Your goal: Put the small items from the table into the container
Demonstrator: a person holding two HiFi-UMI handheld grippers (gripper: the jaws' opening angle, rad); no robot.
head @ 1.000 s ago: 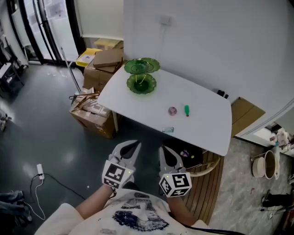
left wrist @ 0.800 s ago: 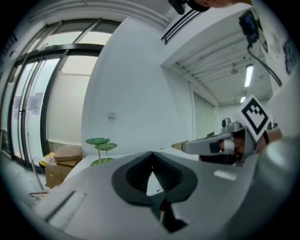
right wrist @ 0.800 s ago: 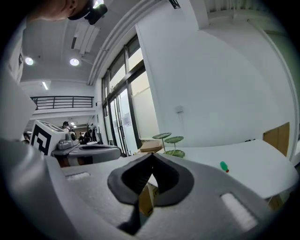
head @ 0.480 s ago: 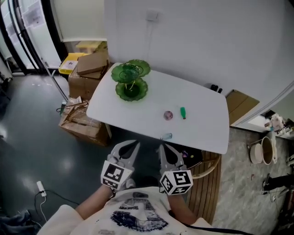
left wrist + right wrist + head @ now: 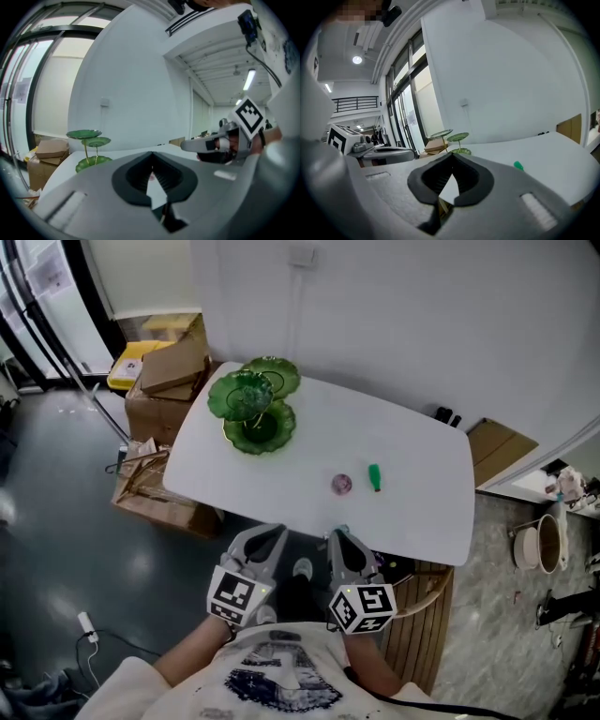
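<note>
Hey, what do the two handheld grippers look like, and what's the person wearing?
Both the left gripper and the right gripper have light grey, pointed two-jaw shells with black ribbed pads inside. Each carries a white cube printed with black square markers. The person wears a white shirt with a dark blue graphic print on the front.

A white wall [image 5: 394, 324], dark glossy floor [image 5: 66, 549], cardboard boxes [image 5: 173, 367] and a wooden chair [image 5: 427, 610].

The person wears a white T-shirt [image 5: 281, 673] with a dark blue print. The left gripper [image 5: 270, 536] and right gripper [image 5: 337, 540] are pale grey, with black-and-white square markers.
</note>
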